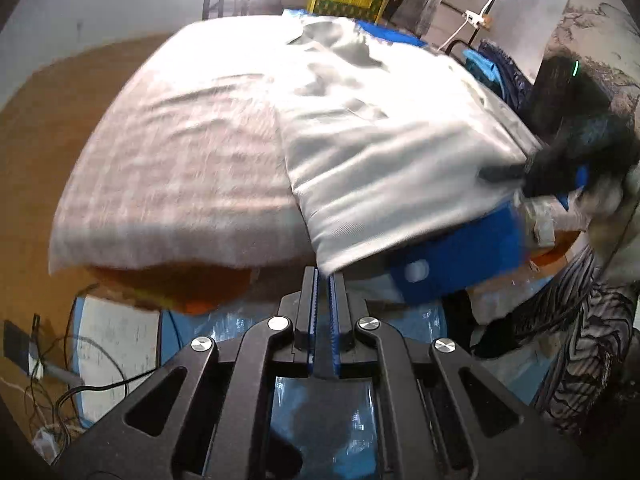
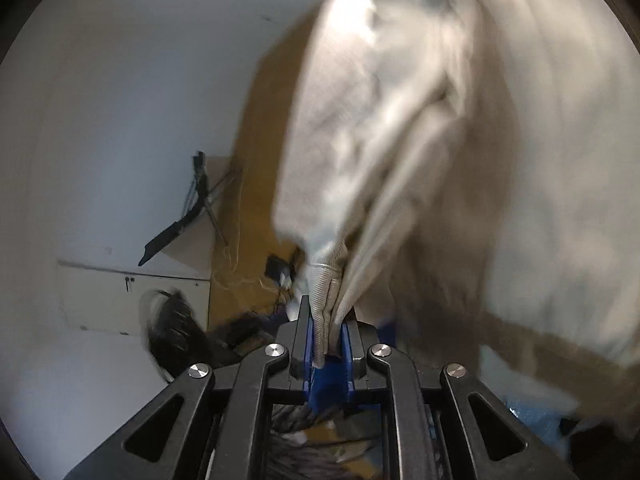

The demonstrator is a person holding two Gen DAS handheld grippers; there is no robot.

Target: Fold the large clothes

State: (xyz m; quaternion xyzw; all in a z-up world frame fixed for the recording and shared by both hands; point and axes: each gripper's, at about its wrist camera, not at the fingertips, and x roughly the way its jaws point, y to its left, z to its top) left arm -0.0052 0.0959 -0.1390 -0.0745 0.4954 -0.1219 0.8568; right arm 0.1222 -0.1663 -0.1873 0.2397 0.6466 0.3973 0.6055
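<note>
Clothing is the subject: a large pale garment lies spread over the right half of a bed that fills the left wrist view, its near corner hanging just past the bed's near edge. In the right wrist view the same pale cloth rises and billows away from the camera, blurred, so it appears to be lifted at one end, probably to carry that end over for a fold. The bed's grey-striped cover lies bare on the left, which leaves room for the garment to be laid flat. A blue sheet shows under the garment at the near right edge. The right gripper pinches a bunched edge of the cloth between its blue pads, the fabric gathered into several thick layers at the grip; it is also seen from outside, as a dark blurred shape at the garment's right edge, in the left wrist view. The left gripper has its jaws pressed almost together just at the hanging near corner; whether any cloth is caught between them I cannot tell. Only the left view shows the whole layout on the bed; only the right view shows the grip close up.
</note>
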